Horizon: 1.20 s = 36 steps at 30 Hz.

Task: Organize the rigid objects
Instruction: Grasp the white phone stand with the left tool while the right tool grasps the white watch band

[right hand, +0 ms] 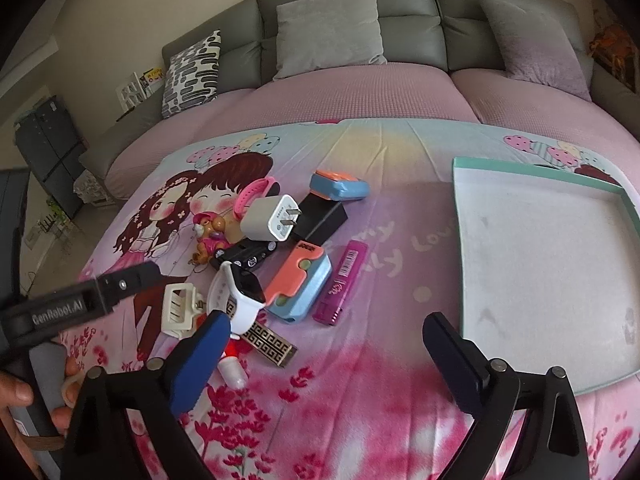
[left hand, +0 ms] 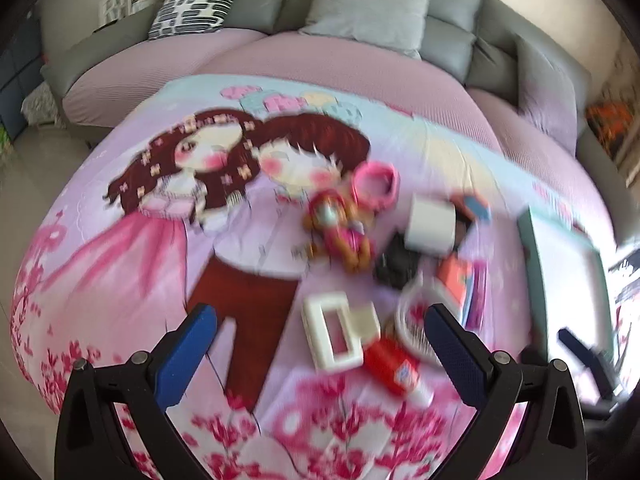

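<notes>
A pile of small rigid objects lies on a cartoon-print blanket (right hand: pixel 360 184): a white charger plug (right hand: pixel 270 218), a cream hair claw (right hand: pixel 178 310), a white smartwatch (right hand: pixel 244 292), a purple lighter (right hand: pixel 342 280), a coral and blue case (right hand: pixel 298 284), a pink band (right hand: pixel 252 194) and a small toy figure (right hand: pixel 208 236). My right gripper (right hand: pixel 320 344) is open and empty, just in front of the pile. My left gripper (left hand: pixel 320 328) is open and empty, above the hair claw (left hand: pixel 332 330) and a red tube (left hand: pixel 390 362). The left wrist view is blurred.
A shallow teal-rimmed box lid (right hand: pixel 624 196) lies empty on the right of the blanket. A grey sofa (right hand: pixel 404 16) with cushions stands behind. The left gripper's body (right hand: pixel 80 300) and the hand holding it show at the left of the right wrist view.
</notes>
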Each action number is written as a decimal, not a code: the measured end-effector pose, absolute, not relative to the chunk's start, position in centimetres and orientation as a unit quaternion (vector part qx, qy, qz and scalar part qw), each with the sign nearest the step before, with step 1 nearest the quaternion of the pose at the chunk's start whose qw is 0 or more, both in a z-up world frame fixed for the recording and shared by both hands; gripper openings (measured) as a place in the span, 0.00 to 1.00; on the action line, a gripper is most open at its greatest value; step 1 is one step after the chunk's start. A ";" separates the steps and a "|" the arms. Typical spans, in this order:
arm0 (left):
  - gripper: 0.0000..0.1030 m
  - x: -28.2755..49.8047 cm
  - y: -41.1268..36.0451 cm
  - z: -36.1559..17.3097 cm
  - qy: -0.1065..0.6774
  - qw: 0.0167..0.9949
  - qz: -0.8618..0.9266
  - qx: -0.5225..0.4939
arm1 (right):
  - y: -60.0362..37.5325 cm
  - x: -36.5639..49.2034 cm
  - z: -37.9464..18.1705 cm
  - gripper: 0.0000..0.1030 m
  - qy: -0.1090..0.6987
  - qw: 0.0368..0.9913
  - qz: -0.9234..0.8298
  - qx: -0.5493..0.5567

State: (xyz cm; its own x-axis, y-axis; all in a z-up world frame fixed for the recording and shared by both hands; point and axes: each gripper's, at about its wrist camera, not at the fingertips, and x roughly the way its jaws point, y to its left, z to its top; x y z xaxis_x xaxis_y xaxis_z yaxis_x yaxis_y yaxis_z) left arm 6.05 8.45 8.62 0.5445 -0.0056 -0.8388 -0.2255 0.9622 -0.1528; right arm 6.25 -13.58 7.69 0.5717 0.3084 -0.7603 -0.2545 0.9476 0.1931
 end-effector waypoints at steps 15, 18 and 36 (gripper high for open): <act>1.00 5.9 10.2 4.1 0.487 0.835 0.115 -0.229 | -8.5 7.5 5.9 0.89 0.451 0.867 0.212 -0.014; 1.00 5.5 9.6 3.6 0.486 0.838 0.129 -0.213 | -7.6 7.4 5.4 0.86 0.452 0.864 0.218 -0.036; 0.99 5.8 8.9 1.7 0.490 0.847 0.110 -0.173 | -5.7 6.8 4.5 0.86 0.443 0.863 0.221 -0.104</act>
State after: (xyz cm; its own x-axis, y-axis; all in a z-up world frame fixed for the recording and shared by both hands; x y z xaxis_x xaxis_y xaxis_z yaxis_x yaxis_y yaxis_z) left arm 5.84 8.91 1.66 0.4959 0.0181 -0.8682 -0.3562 0.9160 -0.1844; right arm 6.81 -5.65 4.53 0.5107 0.2897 -0.8095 -0.4729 0.8809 0.0169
